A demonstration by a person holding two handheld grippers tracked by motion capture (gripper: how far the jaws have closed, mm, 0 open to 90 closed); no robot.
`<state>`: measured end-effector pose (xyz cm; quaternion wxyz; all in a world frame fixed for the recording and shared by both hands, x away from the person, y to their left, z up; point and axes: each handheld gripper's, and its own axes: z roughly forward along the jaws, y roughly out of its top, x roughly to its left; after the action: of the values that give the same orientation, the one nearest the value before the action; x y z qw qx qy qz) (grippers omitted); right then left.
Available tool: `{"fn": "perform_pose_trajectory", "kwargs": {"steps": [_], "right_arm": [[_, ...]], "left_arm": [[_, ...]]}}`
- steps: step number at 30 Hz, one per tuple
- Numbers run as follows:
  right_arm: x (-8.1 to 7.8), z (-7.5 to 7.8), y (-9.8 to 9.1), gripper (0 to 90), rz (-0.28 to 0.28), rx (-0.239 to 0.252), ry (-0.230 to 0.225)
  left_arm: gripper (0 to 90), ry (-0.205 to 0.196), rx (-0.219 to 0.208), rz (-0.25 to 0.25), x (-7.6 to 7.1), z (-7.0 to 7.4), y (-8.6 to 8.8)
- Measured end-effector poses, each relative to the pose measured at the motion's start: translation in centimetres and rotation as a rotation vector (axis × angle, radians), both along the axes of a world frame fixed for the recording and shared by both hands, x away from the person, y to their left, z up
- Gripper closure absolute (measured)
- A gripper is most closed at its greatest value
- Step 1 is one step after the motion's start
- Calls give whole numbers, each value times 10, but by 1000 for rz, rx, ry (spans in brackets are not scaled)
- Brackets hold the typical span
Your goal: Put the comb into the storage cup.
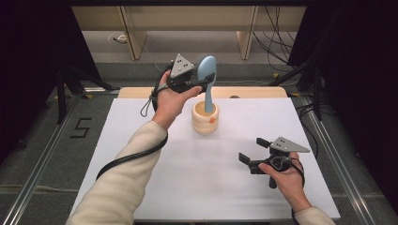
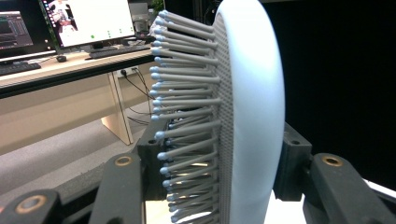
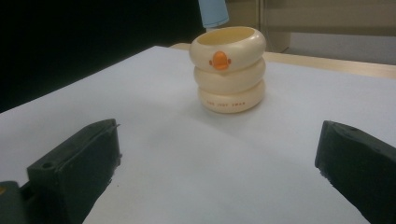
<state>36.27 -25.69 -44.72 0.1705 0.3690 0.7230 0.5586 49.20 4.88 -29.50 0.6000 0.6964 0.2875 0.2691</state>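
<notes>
— starting nearest: what is down by the front edge of the table (image 1: 141, 197)?

— the right gripper (image 1: 254, 149), low over the white top at the near right, jaws spread wide with nothing between them. in the right gripper view the two black jaws rise from the bottom corners, both cut off by the frame.

— and farther in?

— a cream holder (image 1: 205, 118) made of stacked rings, with an orange duck-bill mark on its front, standing upright near the table's middle and well apart from the right gripper. small lettering on its lowest ring is too small to read.

— where is the brush?

— the pale blue hairbrush (image 1: 207, 79) stands with its handle end down in the holder's mouth and its head up, long axis close to vertical, leaning very slightly. how deep the handle goes is hidden by the holder's wall. in the right gripper view just the handle's lower end shows above the rim; the rest is cut off at the top.

— and the grip?

— the left gripper (image 1: 202, 84) comes in from the brush's left and is clamped on the head. in the left gripper view one jaw presses the bristle side and the other the smooth back; the bristles (image 2: 187, 112) point toward that view's left, and the head's top and bottom run out of frame.

— beyond that?

— a desk with lit screens, blurred.
</notes>
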Motion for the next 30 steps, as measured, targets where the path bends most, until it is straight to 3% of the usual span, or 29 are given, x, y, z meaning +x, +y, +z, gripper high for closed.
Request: {"fn": "perform_pose_trajectory", "kwargs": {"steps": [30], "right_arm": [[1, 0, -2, 9, -2, 12, 1]], "left_arm": [[492, -9, 24, 16, 12, 2, -3]]}}
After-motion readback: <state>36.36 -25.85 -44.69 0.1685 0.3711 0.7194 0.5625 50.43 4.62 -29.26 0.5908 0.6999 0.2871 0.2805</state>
